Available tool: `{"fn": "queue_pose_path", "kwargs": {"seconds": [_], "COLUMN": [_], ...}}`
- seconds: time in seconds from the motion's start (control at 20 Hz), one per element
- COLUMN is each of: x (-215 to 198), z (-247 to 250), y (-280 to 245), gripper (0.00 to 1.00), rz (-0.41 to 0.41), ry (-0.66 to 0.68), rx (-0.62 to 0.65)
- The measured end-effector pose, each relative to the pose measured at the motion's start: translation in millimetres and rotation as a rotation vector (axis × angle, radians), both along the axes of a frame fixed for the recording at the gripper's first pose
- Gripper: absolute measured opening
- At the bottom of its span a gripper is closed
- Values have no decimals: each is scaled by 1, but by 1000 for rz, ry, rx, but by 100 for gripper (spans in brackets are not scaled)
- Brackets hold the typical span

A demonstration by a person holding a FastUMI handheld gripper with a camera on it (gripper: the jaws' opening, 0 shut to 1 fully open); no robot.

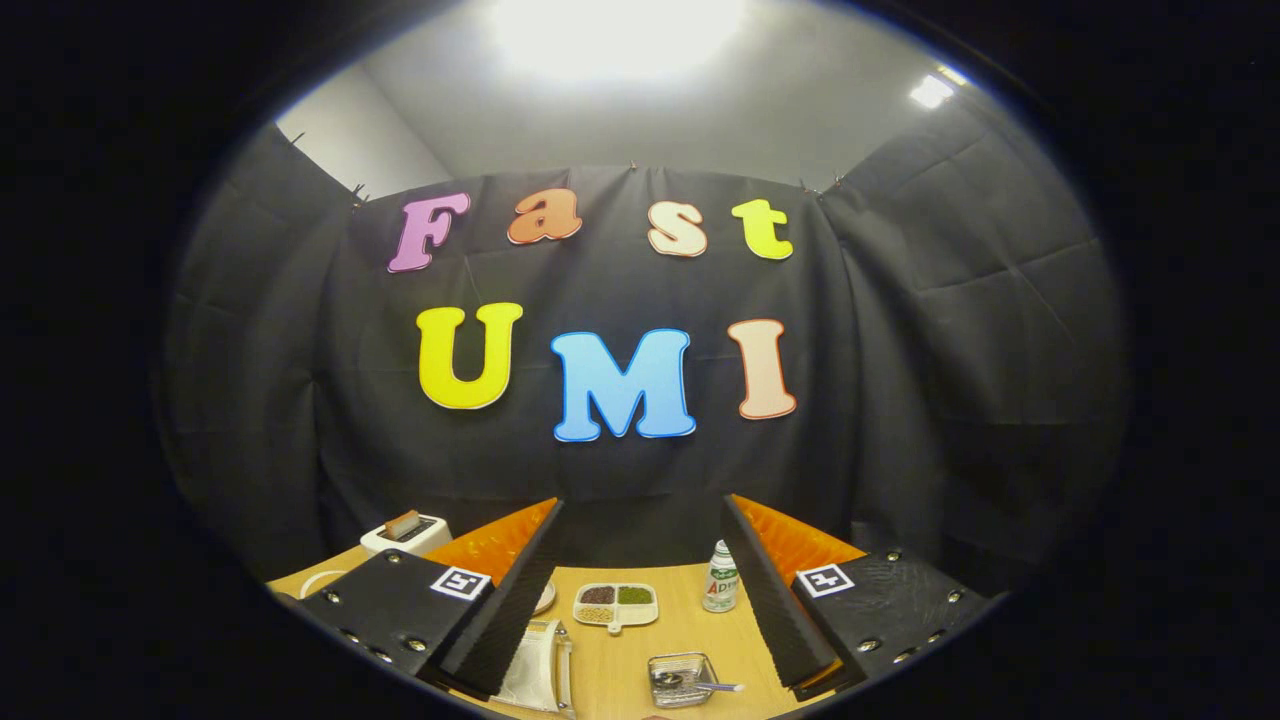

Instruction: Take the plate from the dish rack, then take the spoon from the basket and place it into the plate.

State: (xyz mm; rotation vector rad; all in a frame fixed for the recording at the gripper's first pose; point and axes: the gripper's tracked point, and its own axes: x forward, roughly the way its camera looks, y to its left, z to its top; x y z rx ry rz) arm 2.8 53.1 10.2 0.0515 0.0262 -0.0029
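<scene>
The jaws stand spread wide with nothing between their fingers [520, 590], held well above the bench [690, 640] and pointed toward the far wall. The gripper [640, 600] frames a strip of pale wooden bench.

In the gap, nearest the fingers, sits a small metal basket [681, 680] with the spoon [700, 685] lying in it, its handle pointing right. Just left of the basket, partly hidden by the left finger, lies something white with upright wires that may be the dish rack [540, 668]; the view there is too cramped to be sure, and a plate cannot be made out in it.

Farther off, a white divided tray [615, 606] holds dark, green and yellowish fillings in separate compartments. To its right stands a small white bottle [720, 578] with a green cap, upright, close beside the right finger.

Left of the left finger, a white toaster [405, 535] sits at the far side of the bench, with a brown slice sticking up from it.
</scene>
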Motion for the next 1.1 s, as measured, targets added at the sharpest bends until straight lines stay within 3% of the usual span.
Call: {"fn": "queue_pose_path", "kwargs": {"seconds": [0.35, 0.85, 0.9, 1.1], "x": [13, 34, 36, 34], "z": [-3, -69, -73, -107], "y": [37, 97, 101, 126], "gripper": [95, 96, 88, 88], "rz": [34, 127, 129, 167], "ry": [61, 499, 527, 687], "rx": [19, 87, 94, 78]}}
